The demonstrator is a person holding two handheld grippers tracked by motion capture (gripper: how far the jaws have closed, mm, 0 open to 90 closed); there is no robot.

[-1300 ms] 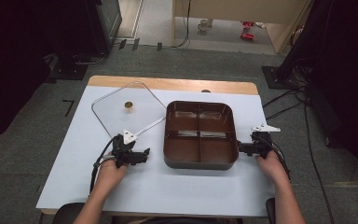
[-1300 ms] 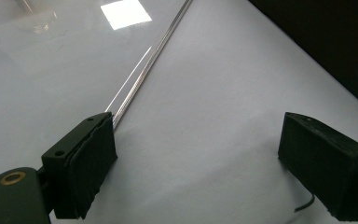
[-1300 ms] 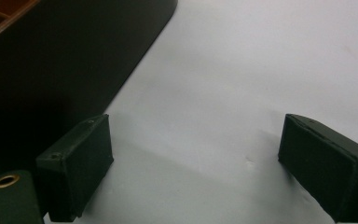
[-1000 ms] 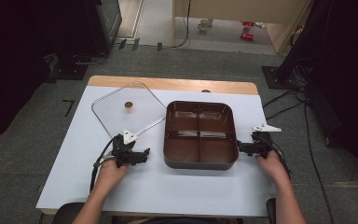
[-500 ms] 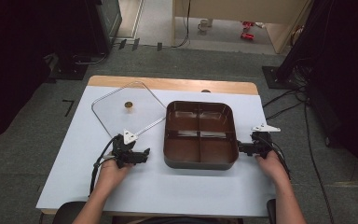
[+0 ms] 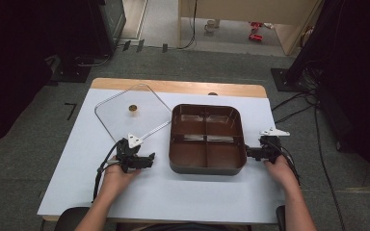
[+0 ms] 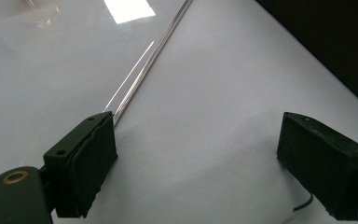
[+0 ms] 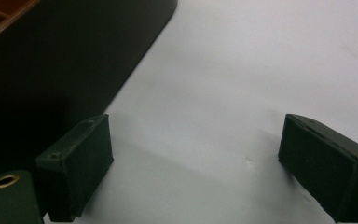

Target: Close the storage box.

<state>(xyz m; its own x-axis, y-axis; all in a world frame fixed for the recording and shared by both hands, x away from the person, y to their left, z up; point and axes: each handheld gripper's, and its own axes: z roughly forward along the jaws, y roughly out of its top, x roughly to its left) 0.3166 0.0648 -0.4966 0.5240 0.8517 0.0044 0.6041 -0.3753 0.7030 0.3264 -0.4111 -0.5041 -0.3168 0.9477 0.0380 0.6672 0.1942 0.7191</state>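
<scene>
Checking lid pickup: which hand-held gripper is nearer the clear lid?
Left. The left hand-held gripper sits open just past the clear lid's near corner, its edge beside one jaw. The right hand-held gripper sits open at the brown tray's right side, across the tray from the lid.

White table (image 6: 183,192), brown tray (image 6: 207,166), clear lid (image 6: 144,108)

Both grippers are black, the left gripper (image 6: 147,160) and the right gripper (image 6: 248,153). Each has a grey three-cornered plate and a black cable. The jaws carry thick black pads (image 7: 92,161) and a brass-coloured ring
</scene>
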